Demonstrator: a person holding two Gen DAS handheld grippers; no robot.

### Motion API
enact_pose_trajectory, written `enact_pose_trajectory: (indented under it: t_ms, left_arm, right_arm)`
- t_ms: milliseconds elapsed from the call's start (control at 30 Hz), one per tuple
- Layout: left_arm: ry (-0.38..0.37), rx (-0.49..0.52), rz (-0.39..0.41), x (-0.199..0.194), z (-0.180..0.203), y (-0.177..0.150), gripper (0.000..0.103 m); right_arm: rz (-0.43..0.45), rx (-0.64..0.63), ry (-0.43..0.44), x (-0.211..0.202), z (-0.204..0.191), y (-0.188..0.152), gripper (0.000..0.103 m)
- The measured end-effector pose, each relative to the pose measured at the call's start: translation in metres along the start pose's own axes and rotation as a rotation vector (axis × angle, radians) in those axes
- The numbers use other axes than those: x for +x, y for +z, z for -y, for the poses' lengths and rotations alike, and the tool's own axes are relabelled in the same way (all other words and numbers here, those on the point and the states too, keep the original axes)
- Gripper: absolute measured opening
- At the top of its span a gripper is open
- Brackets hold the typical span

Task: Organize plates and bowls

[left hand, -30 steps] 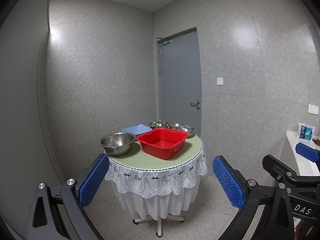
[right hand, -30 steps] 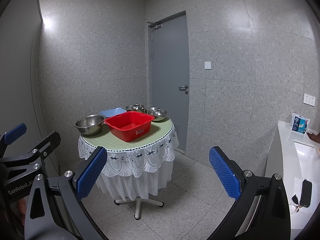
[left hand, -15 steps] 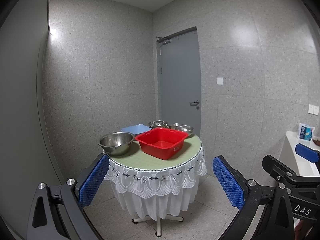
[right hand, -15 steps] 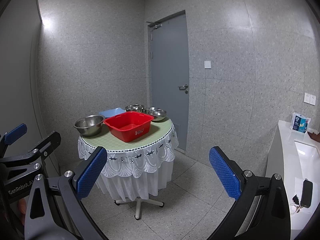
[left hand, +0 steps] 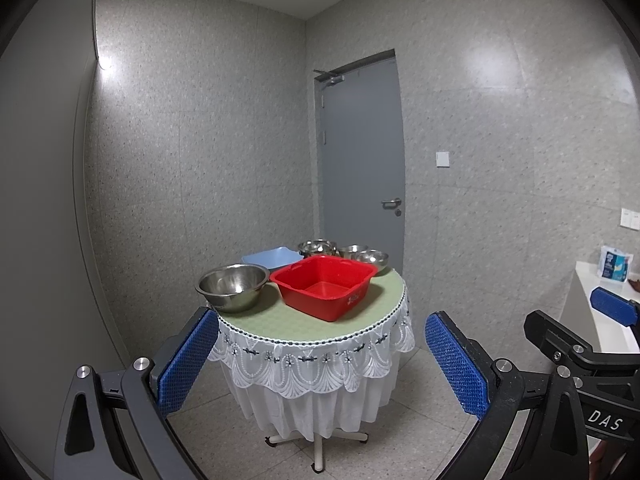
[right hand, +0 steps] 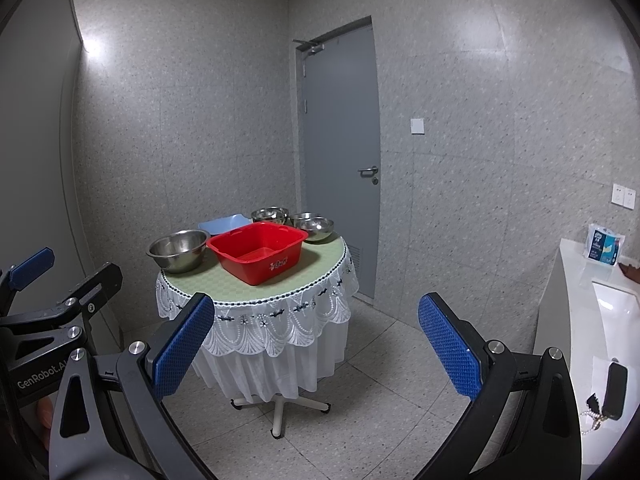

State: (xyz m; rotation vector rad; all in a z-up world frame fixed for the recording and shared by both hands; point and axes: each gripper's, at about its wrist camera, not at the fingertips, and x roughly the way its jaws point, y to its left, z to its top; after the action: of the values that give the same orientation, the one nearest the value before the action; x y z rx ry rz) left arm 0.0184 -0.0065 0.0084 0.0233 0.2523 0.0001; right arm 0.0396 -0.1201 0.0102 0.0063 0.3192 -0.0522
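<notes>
I have both claws held well back from the round desk point(left hand: 320, 322), so nothing is in reach yet. The left claw point(left hand: 320, 354) is spread wide with nothing between its blue pads, and the right claw point(right hand: 316, 338) is released just the same, also empty.

On the desk, the red tub point(left hand: 325, 286) sits near the middle and looks empty inside. Just beside it on the left stands the large steel bowl point(left hand: 233, 286), on its own and upright. Behind the tub lies a pale blue plate point(left hand: 272, 257), and further back to the right are three smaller steel bowls point(left hand: 362, 255) clustered near each other; from here I cannot tell whether any of them touch or nest.

As I judge it, the task has not started: no bowl is stacked, nothing is in the tub, and every piece lies separate on the green cloth. All of the sorting is left, presumably gathering the bowls and the plate together, maybe into the tub, though the task does not say where they belong.

My first job is simply to close the gap to the desk. The large bowl is the nearest piece to the left claw, so I would take its rim first, minding the lace fringe point(right hand: 272, 322) hanging off the edge
</notes>
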Motion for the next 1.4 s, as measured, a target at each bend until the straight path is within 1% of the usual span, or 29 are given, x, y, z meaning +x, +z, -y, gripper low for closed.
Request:
enact_pose_trajectory:
  t_ms: [267, 467, 600, 767, 933, 1067, 1133, 1167, 1300, 1400]
  left_arm:
    - [0.02, -0.006, -0.04, 0.012, 0.001, 0.023, 0.102]
    - [0.031, -0.008, -0.066, 0.03, -0.002, 0.045, 0.102]
    - [0.035, -0.021, -0.088, 0.051, -0.011, 0.057, 0.102]
    - [0.039, -0.046, -0.106, 0.09, -0.037, 0.069, 0.102]
    - [0.042, -0.053, -0.107, 0.145, -0.076, 0.086, 0.102]
    - [0.029, -0.041, -0.106, 0.203, -0.116, 0.102, 0.102]
    - [0.012, -0.038, -0.121, 0.242, -0.145, 0.114, 0.102]
    - [0.009, -0.04, -0.125, 0.255, -0.155, 0.117, 0.102]
    - [-0.005, -0.062, -0.168, 0.327, -0.217, 0.139, 0.102]
    - [0.01, -0.086, -0.205, 0.378, -0.259, 0.151, 0.102]
  right_arm:
    - [-0.034, -0.005, 0.019, 0.015, 0.001, 0.019, 0.103]
    - [-0.061, -0.002, 0.035, 0.034, -0.003, 0.032, 0.103]
    - [-0.079, -0.002, 0.042, 0.051, -0.009, 0.038, 0.103]
    - [-0.102, -0.017, 0.039, 0.084, -0.028, 0.051, 0.103]
    - [-0.112, -0.03, 0.046, 0.128, -0.06, 0.065, 0.103]
    - [-0.12, -0.021, 0.037, 0.174, -0.093, 0.082, 0.103]
    - [-0.133, -0.015, 0.032, 0.198, -0.109, 0.09, 0.103]
    - [-0.141, -0.01, 0.035, 0.211, -0.118, 0.095, 0.103]
    - [-0.177, 0.002, 0.037, 0.27, -0.156, 0.116, 0.103]
    - [-0.202, -0.022, 0.039, 0.314, -0.188, 0.13, 0.103]
